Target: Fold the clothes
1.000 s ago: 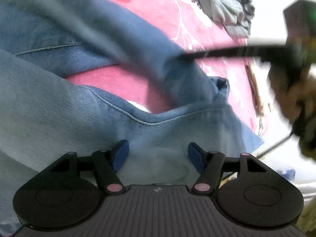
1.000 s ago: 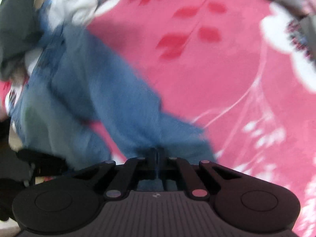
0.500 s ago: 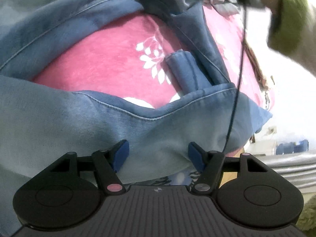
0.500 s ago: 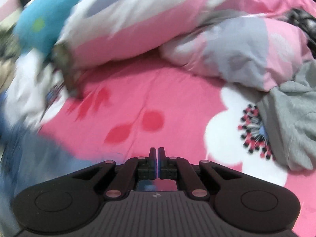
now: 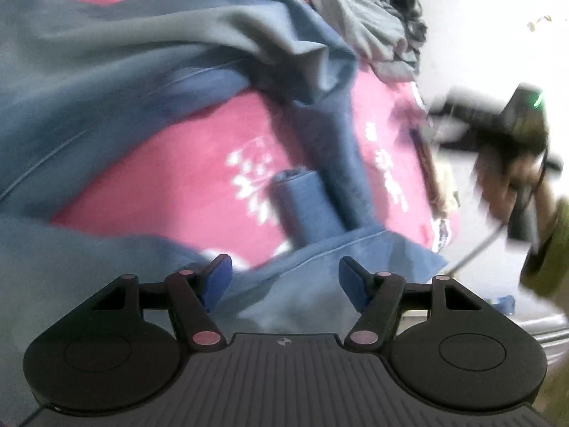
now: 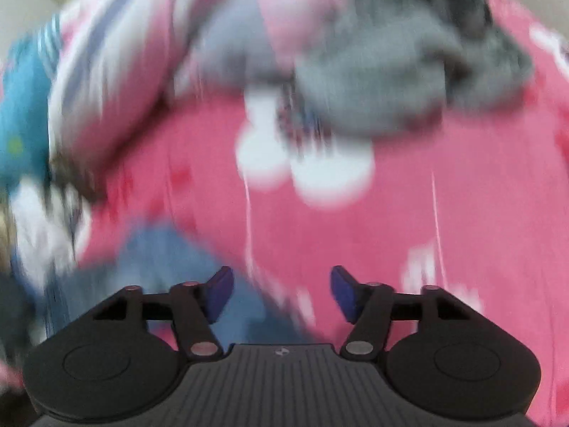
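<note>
Left tool (image 5: 285,284): we log it spread wide, blue-padded fingers (image 5: 217,281) apart and pinching nothing, hovering at the lower centre of the frame over pale denim.

Right tool (image 6: 281,290): we log it likewise spread, nothing between its pads; its view is heavily blurred. We also note it in the left wrist view, at the right edge of the frame, as a dark blurred body in a hand (image 5: 512,181) with an olive sleeve (image 5: 547,249).

Blue denim garment (image 5: 117,71): we list it draped across the upper left and centre of the left wrist frame, a lighter hemmed edge running along the bottom just ahead of the left tool, a sleeve with its cuff lying at centre right on the bedspread. In the right wrist view a blue patch of it shows at the lower left, near the left finger.

Pink floral bedspread (image 5: 170,163): we record it under the garment, with white flower print.

Grey clothing heap (image 5: 373,25): upper right of the left wrist frame, apart from the denim; a grey mass also at the upper right of the right wrist frame.

Pink, white and grey quilt (image 6: 117,53): upper left of the right wrist frame, blurred.
</note>
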The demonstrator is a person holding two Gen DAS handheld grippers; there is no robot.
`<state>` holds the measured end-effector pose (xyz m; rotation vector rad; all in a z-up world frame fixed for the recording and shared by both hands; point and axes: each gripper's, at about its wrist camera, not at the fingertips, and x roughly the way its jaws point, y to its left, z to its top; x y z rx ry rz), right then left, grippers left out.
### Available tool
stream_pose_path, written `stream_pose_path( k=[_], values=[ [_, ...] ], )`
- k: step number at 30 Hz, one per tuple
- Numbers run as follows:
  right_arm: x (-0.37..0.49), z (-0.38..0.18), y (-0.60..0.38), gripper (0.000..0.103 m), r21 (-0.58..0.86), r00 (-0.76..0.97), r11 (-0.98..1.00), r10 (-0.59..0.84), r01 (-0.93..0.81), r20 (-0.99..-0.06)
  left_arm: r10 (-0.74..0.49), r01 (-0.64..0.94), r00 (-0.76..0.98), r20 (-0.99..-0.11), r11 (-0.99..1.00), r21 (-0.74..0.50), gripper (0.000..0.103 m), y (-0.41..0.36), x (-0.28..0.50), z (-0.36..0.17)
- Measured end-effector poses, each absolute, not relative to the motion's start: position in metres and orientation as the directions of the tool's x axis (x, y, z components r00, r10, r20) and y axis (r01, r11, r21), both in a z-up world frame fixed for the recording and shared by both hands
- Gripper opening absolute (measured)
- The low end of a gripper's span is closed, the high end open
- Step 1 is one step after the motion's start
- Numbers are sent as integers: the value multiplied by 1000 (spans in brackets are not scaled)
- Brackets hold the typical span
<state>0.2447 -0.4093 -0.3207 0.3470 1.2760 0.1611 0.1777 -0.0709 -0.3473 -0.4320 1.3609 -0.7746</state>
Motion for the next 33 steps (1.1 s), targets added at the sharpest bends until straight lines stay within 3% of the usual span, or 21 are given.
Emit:
stream_pose_path(
  k=[4, 5, 6, 8, 13, 16, 17, 19, 21, 22, 24, 28, 33],
  values=[
    [211, -383, -399, 75, 396, 70, 912, 390, 104, -918, -686, 327, 11, -727, 690, -646, 66, -116, 176, -349],
    [207, -392, -396, 52, 419, 54, 902, 416, 108, -908, -673, 345, 8, -740, 696, -630, 66, -125, 175, -350],
    [205, -397, -392, 22, 427, 48, 898, 425, 106, -904, -655, 354, -4, -756, 706, -613, 66, -131, 172, -354],
    [213, -381, -392, 5, 422, 127, 904, 412, 65, -902, -617, 372, -28, -787, 724, -581, 66, -143, 167, -360],
    [258, -311, -410, 5, 356, 391, 933, 347, -52, -852, -574, 361, -56, -817, 751, -552, 66, -149, 155, -367],
    [301, -288, -420, 11, 205, 496, 974, 226, -98, -838, -568, 347, -32, -822, 765, -542, 66, -149, 157, -364],
    [314, -287, -424, 20, 162, 504, 984, 179, -77, -845, -563, 349, -10, -826, 772, -531, 66, -149, 158, -360],
    [328, -281, -440, 29, 147, 530, 989, 131, -12, -838, -558, 356, 54, -828, 786, -506, 66, -147, 163, -351],
    [319, -273, -461, 52, 197, 588, 977, 114, 78, -801, -553, 352, 116, -825, 800, -486, 66, -145, 170, -345],
    [308, -269, -472, 57, 225, 618, 966, 101, 126, -780, -549, 348, 145, -823, 807, -477, 66, -145, 174, -343],
    [290, -275, -494, 66, 298, 598, 933, 123, 202, -792, -542, 345, 192, -818, 818, -460, 66, -147, 182, -341],
    [261, -321, -532, 66, 441, 433, 803, 258, 401, -864, -514, 331, 255, -819, 842, -425, 66, -154, 197, -337],
    [230, -390, -541, 64, 526, 305, 601, 436, 601, -847, -483, 314, 321, -815, 866, -389, 66, -162, 200, -336]
  ],
)
